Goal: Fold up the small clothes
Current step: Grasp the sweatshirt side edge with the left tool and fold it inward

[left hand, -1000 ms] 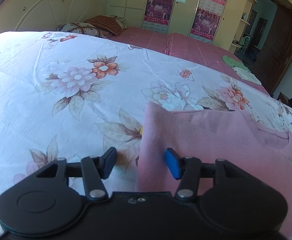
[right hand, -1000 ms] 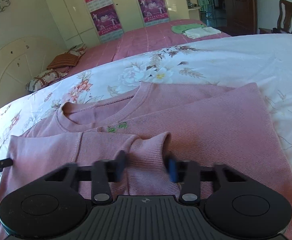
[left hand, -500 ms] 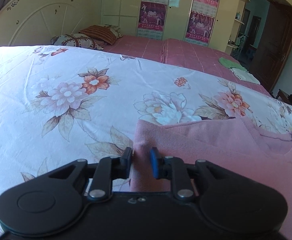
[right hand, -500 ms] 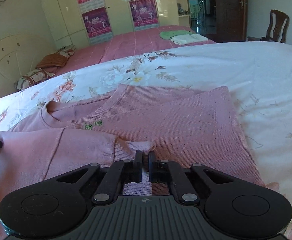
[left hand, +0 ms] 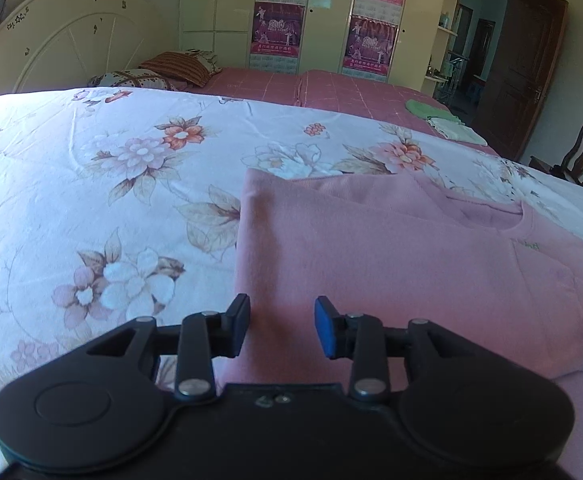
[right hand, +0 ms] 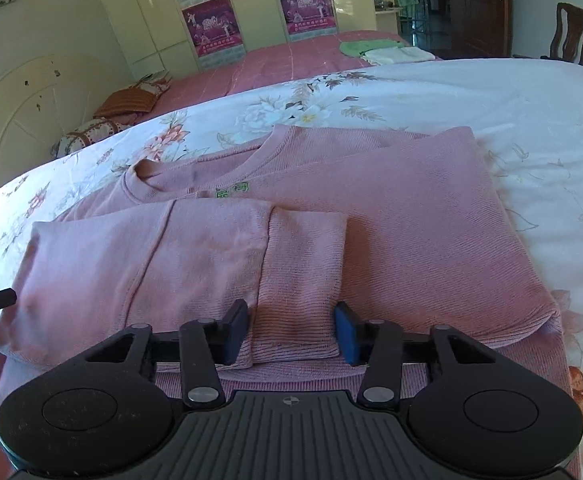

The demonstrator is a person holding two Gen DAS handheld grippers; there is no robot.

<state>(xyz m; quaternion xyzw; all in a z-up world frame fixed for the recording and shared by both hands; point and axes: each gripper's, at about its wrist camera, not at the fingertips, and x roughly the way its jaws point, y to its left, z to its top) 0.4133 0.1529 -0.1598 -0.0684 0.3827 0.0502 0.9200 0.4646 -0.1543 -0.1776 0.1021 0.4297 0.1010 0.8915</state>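
**Both claws let go of the pink sweater**

Since half a second ago both claws have spread apart, after being pressed together on the fabric. On the left, the left claw point(left hand: 282, 326) stands with its fingers wide, straddling the near left edge of the pink sweater point(left hand: 391, 256) without pinching it. Its lower body fills the bottom of the view and hides the cloth beneath. The sweater lies flat on the floral bedsheet point(left hand: 91, 184), its neckline pointing away toward the far pink bedspread point(left hand: 331, 88), its long axis running from the camera outward. A sleeve point(right hand: 171, 256) is folded across the chest, its ribbed cuff point(right hand: 303, 280) ending between the fingers of the right claw point(right hand: 293, 330), which is also spread and grips nothing. A small green logo point(right hand: 231, 191) sits below the collar; its lettering is too small to read. At the right, the sweater's hem is cut off by the claw body.
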